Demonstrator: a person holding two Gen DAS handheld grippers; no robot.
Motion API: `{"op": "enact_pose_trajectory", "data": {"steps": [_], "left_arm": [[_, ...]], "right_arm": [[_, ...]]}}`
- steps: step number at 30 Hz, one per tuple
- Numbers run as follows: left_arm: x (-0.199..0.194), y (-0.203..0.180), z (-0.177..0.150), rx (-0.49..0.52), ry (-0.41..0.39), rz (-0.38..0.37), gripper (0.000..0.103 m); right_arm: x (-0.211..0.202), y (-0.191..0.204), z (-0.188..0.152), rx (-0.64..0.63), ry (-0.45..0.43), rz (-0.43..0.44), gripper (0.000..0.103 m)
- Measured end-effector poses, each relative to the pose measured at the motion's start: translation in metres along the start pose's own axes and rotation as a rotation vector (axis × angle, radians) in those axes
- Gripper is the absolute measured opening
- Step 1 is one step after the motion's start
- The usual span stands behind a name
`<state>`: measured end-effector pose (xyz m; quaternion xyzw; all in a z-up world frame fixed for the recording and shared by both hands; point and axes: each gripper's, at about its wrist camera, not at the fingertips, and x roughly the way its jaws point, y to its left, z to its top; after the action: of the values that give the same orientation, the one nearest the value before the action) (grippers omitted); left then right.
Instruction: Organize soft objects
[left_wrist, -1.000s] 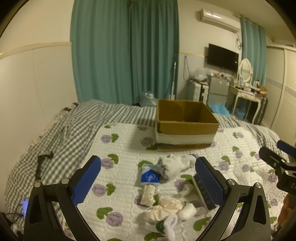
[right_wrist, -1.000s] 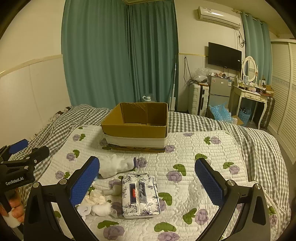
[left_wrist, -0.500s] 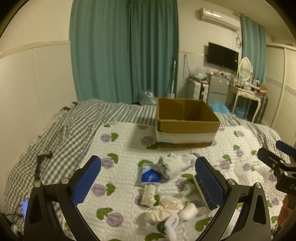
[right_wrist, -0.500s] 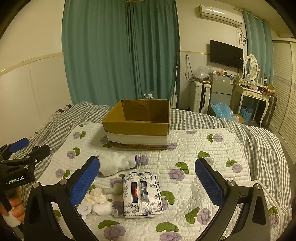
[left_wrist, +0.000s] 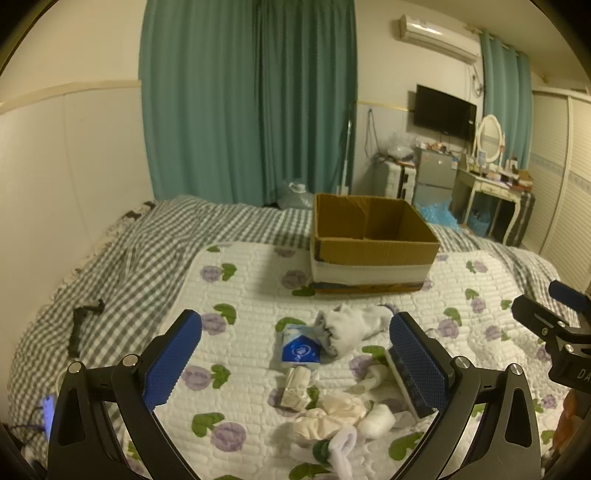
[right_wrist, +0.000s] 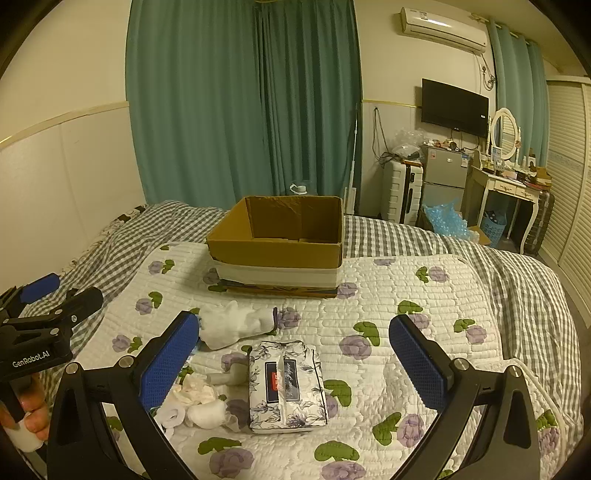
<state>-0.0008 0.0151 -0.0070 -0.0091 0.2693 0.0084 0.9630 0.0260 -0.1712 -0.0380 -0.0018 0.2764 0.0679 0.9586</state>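
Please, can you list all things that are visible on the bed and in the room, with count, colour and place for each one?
cardboard box: 1, brown with a white band, open, far end of the quilt
quilt: 1, white with purple flowers, over the grey checked cover
tissue pack: 1, floral white and navy, near middle of the quilt
small blue packet: 1, blue and white, beside the glove
glove: 1, white, before the box
rolled socks: several, white and cream, near pile
curtains: teal, back wall
television: 1, black, wall
left gripper: open, blue pads
right gripper: open, blue pads
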Motion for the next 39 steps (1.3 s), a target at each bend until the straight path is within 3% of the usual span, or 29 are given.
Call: {"op": "enact_pose_trajectory", "data": {"steps": [11, 18, 24, 30, 39], "left_arm": [[0.001, 0.001, -0.001, -0.001, 0.000, 0.000, 0.103], [0.016, 0.002, -0.018, -0.009, 0.054, -0.013, 0.102], [0.046, 0.001, -0.054, -0.036, 0.185, -0.040, 0.102], [0.063, -0.022, -0.105, -0.001, 0.341, -0.082, 0.102], [0.082, -0.027, -0.137, -0.010, 0.473, -0.110, 0.085]], "right_arm": [[-0.002, 0.002, -0.001, -0.002, 0.004, 0.005, 0.103], [0.014, -0.003, -0.016, 0.019, 0.052, 0.022, 0.103], [0.049, 0.005, -0.045, -0.014, 0.167, 0.023, 0.103], [0.082, 0.011, -0.076, -0.024, 0.276, 0.041, 0.101], [0.110, 0.008, -0.096, -0.011, 0.372, -0.006, 0.098]]}}
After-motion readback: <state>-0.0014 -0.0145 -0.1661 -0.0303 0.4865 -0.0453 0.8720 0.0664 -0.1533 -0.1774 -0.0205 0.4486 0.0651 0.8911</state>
